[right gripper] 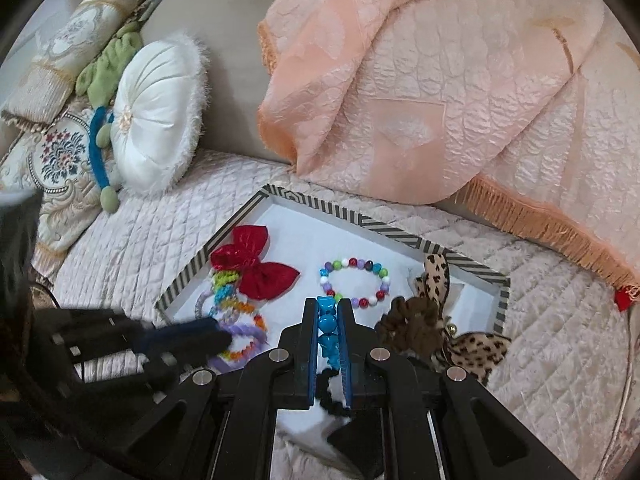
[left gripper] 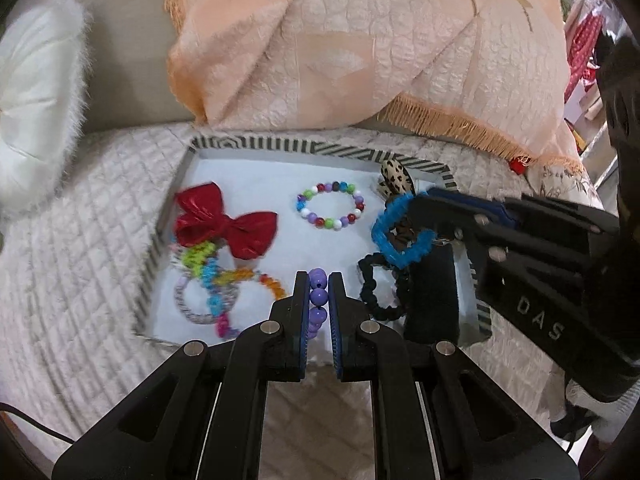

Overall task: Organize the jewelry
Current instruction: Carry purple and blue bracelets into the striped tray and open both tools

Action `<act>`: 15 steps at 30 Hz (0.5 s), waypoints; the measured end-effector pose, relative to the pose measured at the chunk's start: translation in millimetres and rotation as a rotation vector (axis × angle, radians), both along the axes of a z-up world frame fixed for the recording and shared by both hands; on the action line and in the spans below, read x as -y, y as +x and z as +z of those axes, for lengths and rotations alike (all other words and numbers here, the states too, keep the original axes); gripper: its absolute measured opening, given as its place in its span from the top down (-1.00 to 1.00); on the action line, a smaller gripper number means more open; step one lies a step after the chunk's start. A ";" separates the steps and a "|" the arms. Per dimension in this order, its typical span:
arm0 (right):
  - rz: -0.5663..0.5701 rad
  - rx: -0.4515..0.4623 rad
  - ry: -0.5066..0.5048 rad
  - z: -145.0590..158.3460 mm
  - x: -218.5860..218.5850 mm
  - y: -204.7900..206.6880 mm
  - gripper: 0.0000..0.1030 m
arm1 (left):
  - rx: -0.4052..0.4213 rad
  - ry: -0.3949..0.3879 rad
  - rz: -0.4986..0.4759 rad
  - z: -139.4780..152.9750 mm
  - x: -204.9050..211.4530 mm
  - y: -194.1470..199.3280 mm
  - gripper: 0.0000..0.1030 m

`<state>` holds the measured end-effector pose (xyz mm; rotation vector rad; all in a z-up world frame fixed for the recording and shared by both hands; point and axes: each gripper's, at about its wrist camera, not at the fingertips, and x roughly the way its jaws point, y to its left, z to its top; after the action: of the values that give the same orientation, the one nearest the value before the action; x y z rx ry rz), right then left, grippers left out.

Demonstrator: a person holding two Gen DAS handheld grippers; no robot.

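Observation:
A striped-rim tray (left gripper: 256, 145) (right gripper: 320, 202) with a white floor lies on the quilted cover. My left gripper (left gripper: 319, 280) is shut on a purple bead bracelet (left gripper: 319, 297) over the tray's near edge. My right gripper (right gripper: 328, 304) is shut on a blue bead bracelet (right gripper: 327, 325); in the left wrist view that gripper (left gripper: 424, 220) hangs over the tray's right side with the blue bracelet (left gripper: 384, 224) dangling. In the tray lie a red bow (left gripper: 224, 224), a multicolour bead bracelet (left gripper: 330, 187), rainbow hair ties (left gripper: 208, 276), a black scrunchie (left gripper: 368, 276) and a leopard bow (right gripper: 436, 276).
A peach fringed blanket (left gripper: 360, 40) drapes down behind the tray. A white furry round cushion (right gripper: 156, 112) and embroidered cushions (right gripper: 60, 156) sit at the far left. A brown scrunchie (right gripper: 412, 324) lies by the tray's right corner. Quilted sofa cover (left gripper: 80, 240) surrounds the tray.

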<state>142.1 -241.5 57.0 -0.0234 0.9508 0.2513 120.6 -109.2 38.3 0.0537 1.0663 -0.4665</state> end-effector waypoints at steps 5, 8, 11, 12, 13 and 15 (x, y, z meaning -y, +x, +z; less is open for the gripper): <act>0.006 -0.021 0.015 -13.7 -4.6 19.8 0.83 | -0.047 0.017 0.033 -32.3 -2.8 16.0 0.85; 0.026 -0.029 0.014 -21.0 -14.1 33.8 0.84 | -0.067 0.046 0.060 -48.8 -12.5 23.5 0.85; 0.040 -0.029 0.023 -25.9 -24.1 49.7 0.84 | -0.073 0.066 0.067 -58.6 -21.0 26.4 0.85; 0.044 -0.029 0.025 -27.5 -26.8 54.4 0.84 | -0.071 0.071 0.070 -60.9 -23.1 26.8 0.84; 0.047 -0.029 0.032 -29.8 -31.2 61.8 0.84 | -0.071 0.075 0.071 -63.1 -24.7 27.1 0.84; 0.051 -0.033 0.047 -35.2 -37.2 73.7 0.84 | -0.074 0.082 0.070 -66.6 -27.1 27.1 0.84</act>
<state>215.7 -204.3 21.8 0.0001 0.9772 0.3216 147.7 -82.1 -28.2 0.0717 1.1560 -0.3640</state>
